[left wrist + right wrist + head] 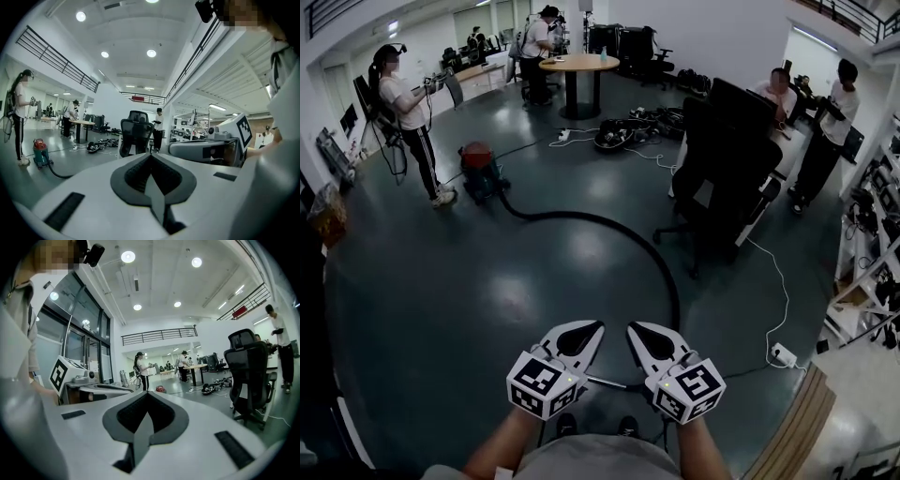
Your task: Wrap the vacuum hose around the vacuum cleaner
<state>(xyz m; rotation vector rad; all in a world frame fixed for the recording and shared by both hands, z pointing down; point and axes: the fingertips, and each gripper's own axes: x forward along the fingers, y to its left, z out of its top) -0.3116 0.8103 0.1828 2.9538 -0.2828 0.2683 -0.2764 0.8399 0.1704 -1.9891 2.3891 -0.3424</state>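
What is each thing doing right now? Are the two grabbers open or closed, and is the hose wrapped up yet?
Left gripper: jaws shut, nothing between them.
Right gripper: jaws shut, nothing between them.
Vacuum hose: lying in a long curve across the floor, not wrapped.
Vacuum cleaner: standing on the floor, with the hose leading away from it.

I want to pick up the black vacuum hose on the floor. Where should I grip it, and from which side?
Probably the near stretch of the vacuum hose, close to the right gripper. Come from above, jaws across it: it is a thin round tube lying flat on the floor, so only top and sides are free. The shut jaws must open first.
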